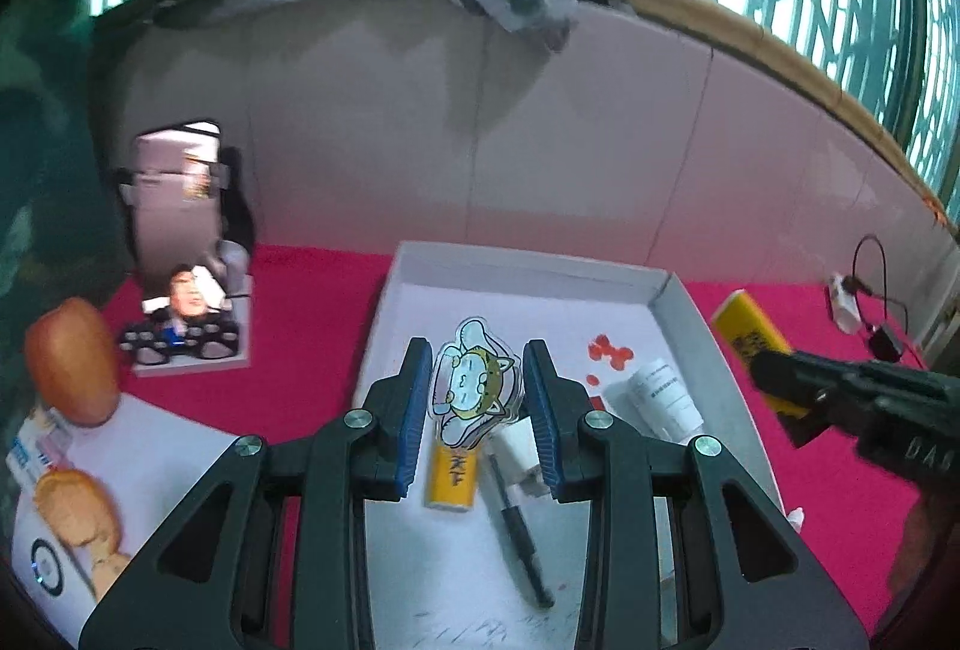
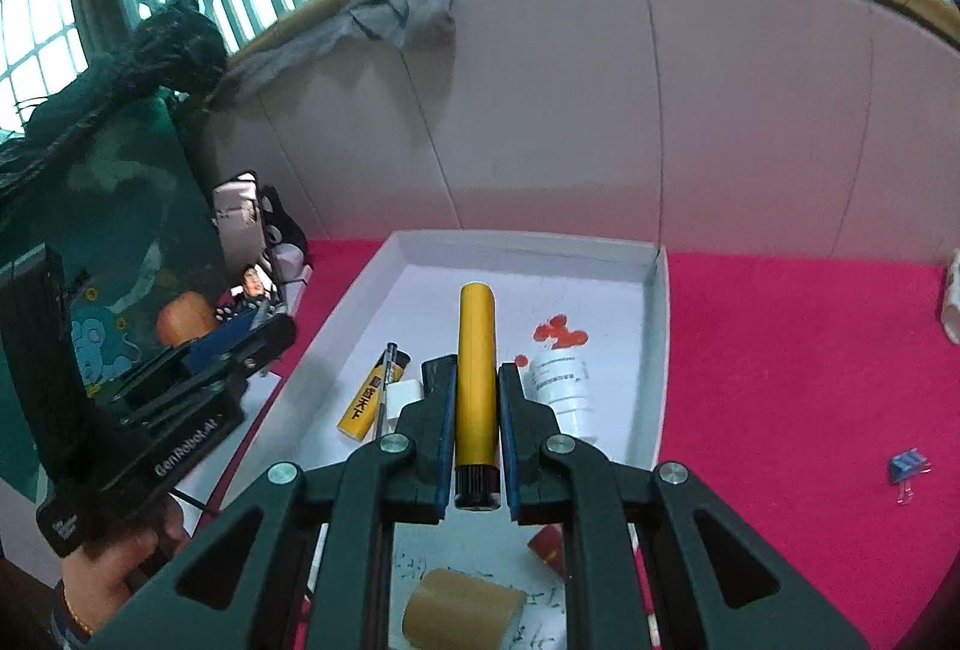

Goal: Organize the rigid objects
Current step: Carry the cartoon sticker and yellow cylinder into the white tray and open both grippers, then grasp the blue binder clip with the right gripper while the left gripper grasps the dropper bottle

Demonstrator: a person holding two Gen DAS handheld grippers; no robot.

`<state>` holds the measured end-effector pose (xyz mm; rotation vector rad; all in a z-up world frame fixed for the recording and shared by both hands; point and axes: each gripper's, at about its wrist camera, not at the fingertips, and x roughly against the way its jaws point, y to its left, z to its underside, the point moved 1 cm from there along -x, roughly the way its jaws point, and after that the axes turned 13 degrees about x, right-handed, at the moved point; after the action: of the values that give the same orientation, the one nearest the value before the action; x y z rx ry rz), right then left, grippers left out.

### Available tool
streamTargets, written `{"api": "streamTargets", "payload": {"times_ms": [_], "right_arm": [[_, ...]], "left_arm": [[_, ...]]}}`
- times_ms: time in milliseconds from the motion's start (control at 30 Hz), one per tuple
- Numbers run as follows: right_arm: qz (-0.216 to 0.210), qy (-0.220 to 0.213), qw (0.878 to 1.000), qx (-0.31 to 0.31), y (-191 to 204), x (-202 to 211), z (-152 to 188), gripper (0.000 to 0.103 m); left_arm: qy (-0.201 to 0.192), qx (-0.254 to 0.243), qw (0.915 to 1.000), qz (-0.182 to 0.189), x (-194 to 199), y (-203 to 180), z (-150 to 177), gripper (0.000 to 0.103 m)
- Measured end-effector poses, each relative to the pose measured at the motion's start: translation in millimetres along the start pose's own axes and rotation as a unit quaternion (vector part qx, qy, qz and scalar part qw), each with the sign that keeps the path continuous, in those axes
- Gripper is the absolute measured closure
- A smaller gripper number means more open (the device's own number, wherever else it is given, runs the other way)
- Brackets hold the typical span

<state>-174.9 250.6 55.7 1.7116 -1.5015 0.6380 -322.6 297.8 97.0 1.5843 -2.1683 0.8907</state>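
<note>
My left gripper (image 1: 477, 398) is open above the white tray (image 1: 522, 263), its blue pads either side of a flat cartoon cat charm (image 1: 471, 386) that lies in the tray without touching them. A yellow box (image 1: 451, 479), a black pen (image 1: 519, 530), a white adapter (image 1: 517, 452) and a white tube (image 1: 663, 398) also lie in the tray. My right gripper (image 2: 477, 398) is shut on a yellow cylinder with a black cap (image 2: 476, 380), held over the tray (image 2: 657, 326). It shows at the right of the left wrist view (image 1: 774, 374).
A phone on a stand (image 1: 180, 230) is at the back left on the red cloth. Bread-like items (image 1: 72, 362) lie at the left on white paper. A blue binder clip (image 2: 906, 467) lies right of the tray. A tape roll (image 2: 459, 611) is near me. A white wall panel (image 1: 540, 140) stands behind.
</note>
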Motion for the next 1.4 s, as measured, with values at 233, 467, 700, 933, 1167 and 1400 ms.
{"api": "streamTargets", "payload": {"times_ms": [233,467,700,933,1167,1400], "right_arm": [[0.015,0.044,0.999,-0.003,2.0,-41.8,6.6,0.091],[0.038,0.069,0.997,-0.002,-0.3,-62.9,16.0,0.091],[0.030,0.064,0.997,0.011,0.2,-63.6,16.8,0.059],[0.050,0.004,0.999,0.005,-16.7,-21.6,16.5,0.013],[0.109,-0.060,0.992,-0.002,-70.8,46.0,27.5,0.000],[0.156,-0.022,0.985,-0.065,-132.6,68.0,82.3,0.000]], "left_arm": [[0.058,-0.024,0.9978,-0.020,-46.9,-20.1,-0.1,0.072],[0.090,-0.007,0.9951,-0.041,-68.2,-14.6,4.5,0.072],[0.088,0.024,0.9953,-0.033,-64.1,-4.9,5.5,0.014],[0.068,0.067,0.9954,-0.006,-34.8,7.3,5.5,0.000],[0.020,0.065,0.9963,0.052,9.1,-7.6,5.1,0.000],[0.026,0.017,0.9957,0.087,23.2,-45.5,24.5,0.000]]}}
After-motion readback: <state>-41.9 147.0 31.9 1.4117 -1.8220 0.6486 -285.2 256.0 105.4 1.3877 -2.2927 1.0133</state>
